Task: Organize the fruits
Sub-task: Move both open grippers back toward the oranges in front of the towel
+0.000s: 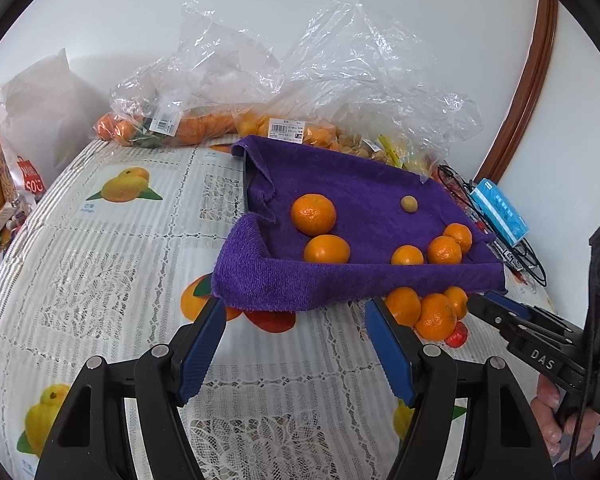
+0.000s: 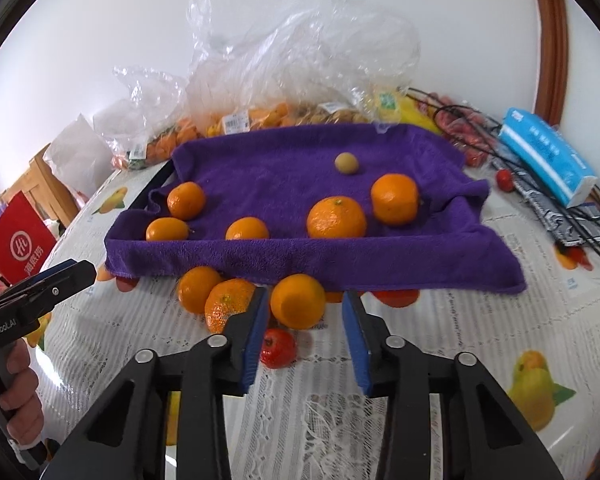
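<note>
Purple towel (image 2: 300,256) holds five oranges; right gripper (image 2: 306,340) fingers spread wide near loose orange (image 2: 298,300), left gripper (image 1: 296,352) fingers also open.

Oranges (image 2: 336,213) on towel (image 2: 284,168) — bags (image 2: 260,60) behind

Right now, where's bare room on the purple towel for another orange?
The purple towel is free at its back centre, between the small tan fruit and the left pair of oranges. Its front row is crowded. Three loose oranges and a red fruit crowd the front edge by the open right claw.
</note>
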The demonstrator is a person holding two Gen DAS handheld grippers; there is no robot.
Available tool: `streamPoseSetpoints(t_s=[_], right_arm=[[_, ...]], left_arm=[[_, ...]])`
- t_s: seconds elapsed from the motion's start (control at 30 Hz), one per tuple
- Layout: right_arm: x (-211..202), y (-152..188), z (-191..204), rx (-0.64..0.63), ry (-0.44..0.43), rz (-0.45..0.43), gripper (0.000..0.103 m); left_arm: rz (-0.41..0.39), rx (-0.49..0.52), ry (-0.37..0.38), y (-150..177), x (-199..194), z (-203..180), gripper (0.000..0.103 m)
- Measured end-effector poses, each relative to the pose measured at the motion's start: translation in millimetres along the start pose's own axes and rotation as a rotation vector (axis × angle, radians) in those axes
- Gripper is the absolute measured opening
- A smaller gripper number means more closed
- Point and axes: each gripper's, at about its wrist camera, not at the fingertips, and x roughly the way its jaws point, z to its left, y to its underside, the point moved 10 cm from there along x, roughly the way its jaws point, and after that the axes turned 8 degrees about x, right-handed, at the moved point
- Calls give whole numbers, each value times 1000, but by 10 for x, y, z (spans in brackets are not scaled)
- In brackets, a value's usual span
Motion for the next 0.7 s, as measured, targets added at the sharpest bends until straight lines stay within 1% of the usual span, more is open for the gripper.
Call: streamPoseSetpoints(t_s=[0.2, 0.33, 0.43, 0.5, 0.57, 0.7], right_arm=[[183, 8, -6, 8, -2, 40, 38], [211, -20, 7, -7, 7, 28, 39], [240, -26, 13, -27, 21, 36, 40], [279, -1, -19, -45, 48, 56, 40], [341, 50, -73, -53, 64, 79, 37], [367, 40, -158, -10, 43, 78, 33]], left_arm=[[7, 5, 10, 21, 51, -16, 70], [9, -2, 12, 26, 61, -1, 70], [17, -3, 6, 38, 77, 10, 70], [23, -2, 4, 42, 88, 8, 70], [21, 0, 2, 38, 87, 5, 70], [21, 2, 0, 40, 93, 3, 70]])
